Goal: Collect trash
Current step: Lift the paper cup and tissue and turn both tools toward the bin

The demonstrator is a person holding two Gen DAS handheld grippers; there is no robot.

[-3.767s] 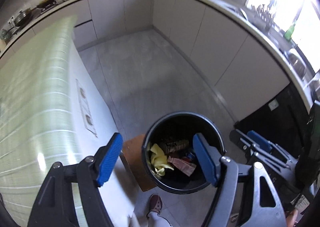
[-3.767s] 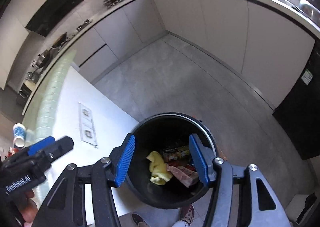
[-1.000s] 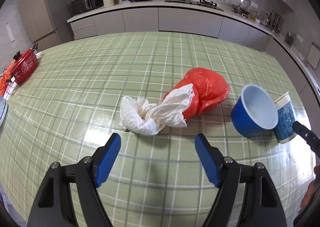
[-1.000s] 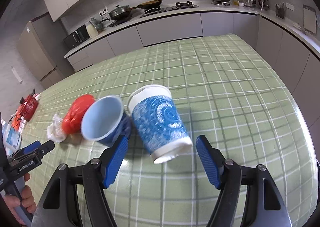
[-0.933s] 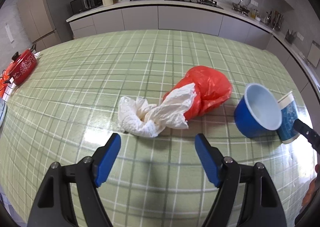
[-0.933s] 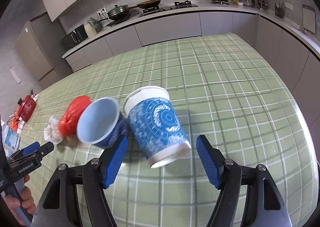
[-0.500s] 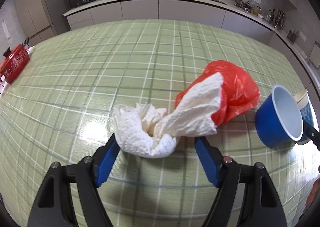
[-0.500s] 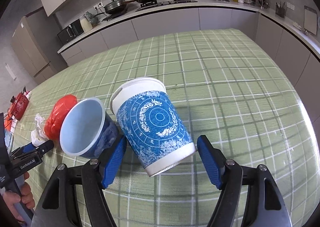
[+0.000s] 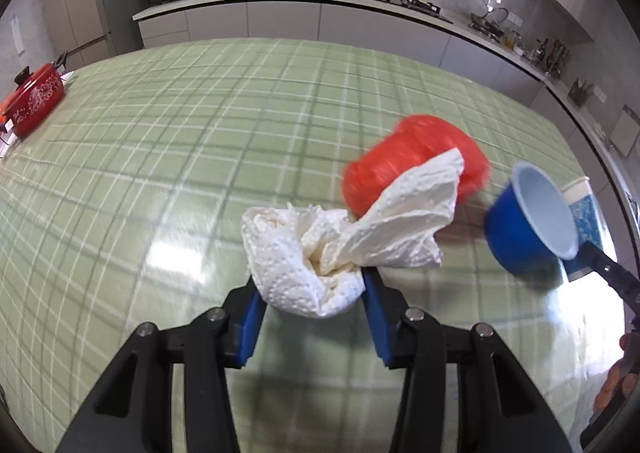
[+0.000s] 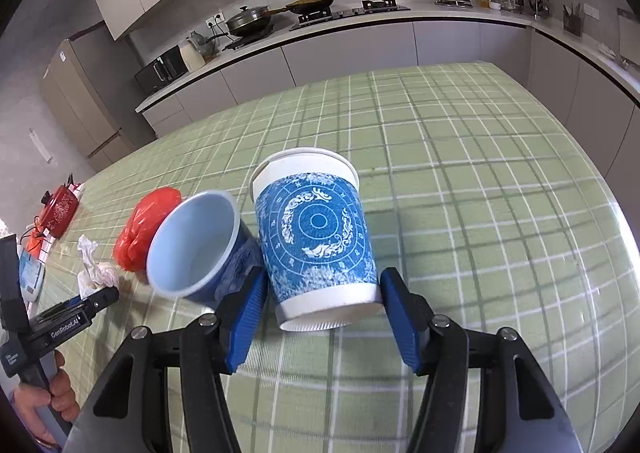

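Your left gripper [image 9: 310, 303] had just been closing, and its blue pads [image 9: 251, 317] stood against both sides of the crumpled paper towel [image 9: 320, 253], so it looked clamped on the near lobe of the wad. Just beyond that, the towel's loose flap lay against the red plastic bag [image 9: 412, 157], and a quick lift could have dragged the bag along or let the soft paper slip free. Your right gripper [image 10: 320, 307] had also just been closing, with the patterned paper cup [image 10: 316, 241] lying on its side between the jaws, base toward you. Its left pad [image 10: 244, 313] sat near or on the cup wall, but a sliver of gap still showed at the right pad [image 10: 400, 317], so I judged that grip not yet made. Touching the cup on its left lay the plain blue cup [image 10: 196, 249], mouth toward you; the left pad could have knocked it rolling across the green checked tablecloth [image 10: 480, 173]. Squeezing near the base risked the tapered cup squirting forward.
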